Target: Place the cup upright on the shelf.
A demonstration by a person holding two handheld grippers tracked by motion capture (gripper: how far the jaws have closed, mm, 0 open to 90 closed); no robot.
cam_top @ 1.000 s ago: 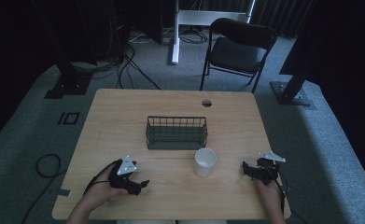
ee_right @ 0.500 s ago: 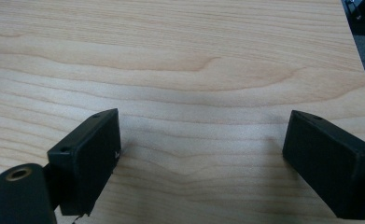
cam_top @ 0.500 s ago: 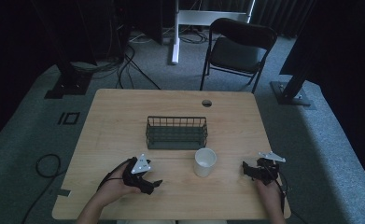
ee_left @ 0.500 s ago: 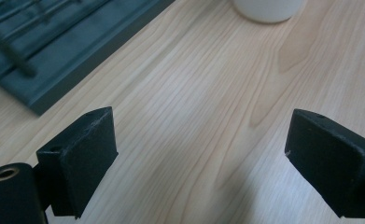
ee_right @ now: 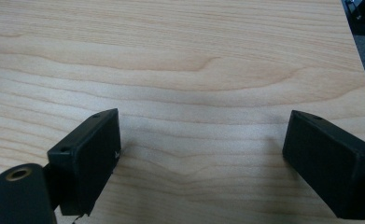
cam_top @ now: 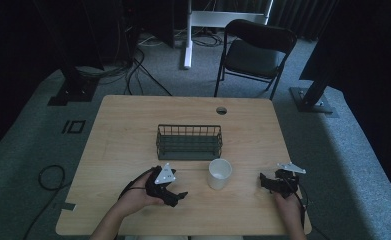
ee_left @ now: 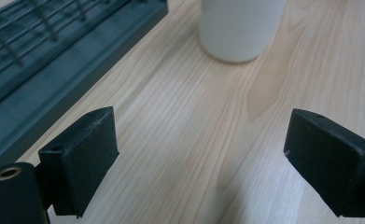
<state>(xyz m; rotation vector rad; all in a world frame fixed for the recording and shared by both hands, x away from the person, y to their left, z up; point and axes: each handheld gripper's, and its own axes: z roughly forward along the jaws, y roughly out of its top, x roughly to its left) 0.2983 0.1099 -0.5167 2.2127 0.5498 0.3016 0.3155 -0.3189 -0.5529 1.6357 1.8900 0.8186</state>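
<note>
A white cup (cam_top: 219, 173) stands upright on the wooden table (cam_top: 133, 125), just in front of a dark wire basket (cam_top: 189, 142). My left gripper (cam_top: 179, 196) is low over the table to the cup's left, open, with bare wood between its jaws. From the left gripper view the cup (ee_left: 238, 28) stands ahead and the basket (ee_left: 54, 60) lies at the left, while the left gripper (ee_left: 201, 163) holds nothing. My right gripper (cam_top: 264, 181) rests at the table's right front, open and empty. The right gripper (ee_right: 201, 163) has bare wood grain under it.
A round cable hole (cam_top: 221, 110) sits near the table's far edge. Beyond the table stand a black folding chair (cam_top: 253, 52) and dark stand bases (cam_top: 313, 100). Cables (cam_top: 48, 177) lie on the grey carpet at the left.
My left gripper has moved right along the table's front toward the cup. The right gripper, the cup and the basket have stayed in place.
</note>
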